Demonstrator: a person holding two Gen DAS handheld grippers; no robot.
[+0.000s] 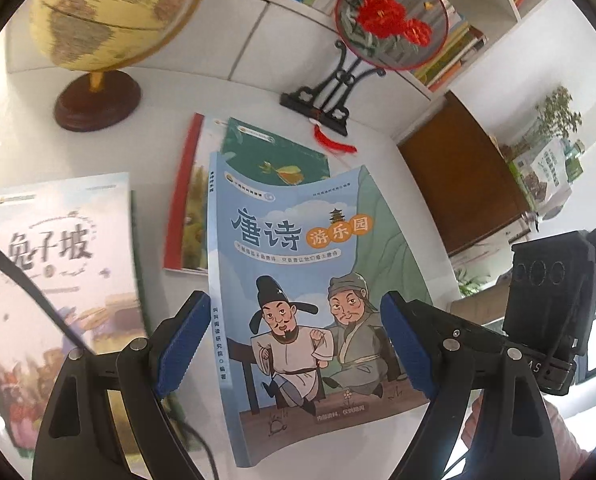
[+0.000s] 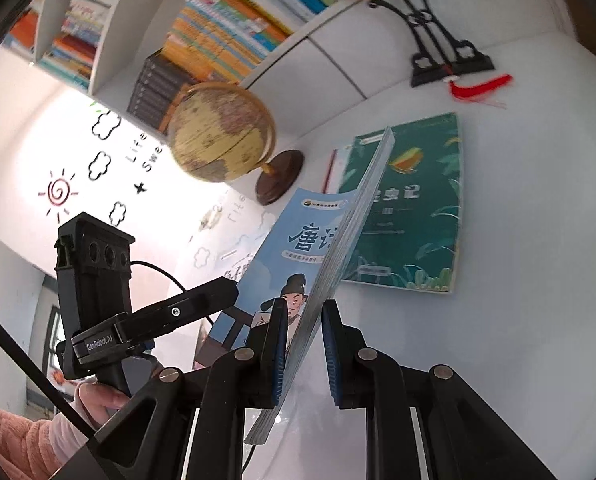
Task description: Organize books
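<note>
The blue book [image 2: 318,280] is gripped near its lower edge by the right claw [image 2: 304,354], raised off the surface [image 2: 518,340], its long axis running away toward the green book [image 2: 418,208]. The left claw [image 1: 298,344] is spread wide astride the cover, gripping nothing.

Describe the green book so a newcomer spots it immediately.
Find the round red-flower fan on its black stand at the back of the white table. The green book lies flat before it on a red-spined book: the only dark green cover, with leaves.
</note>
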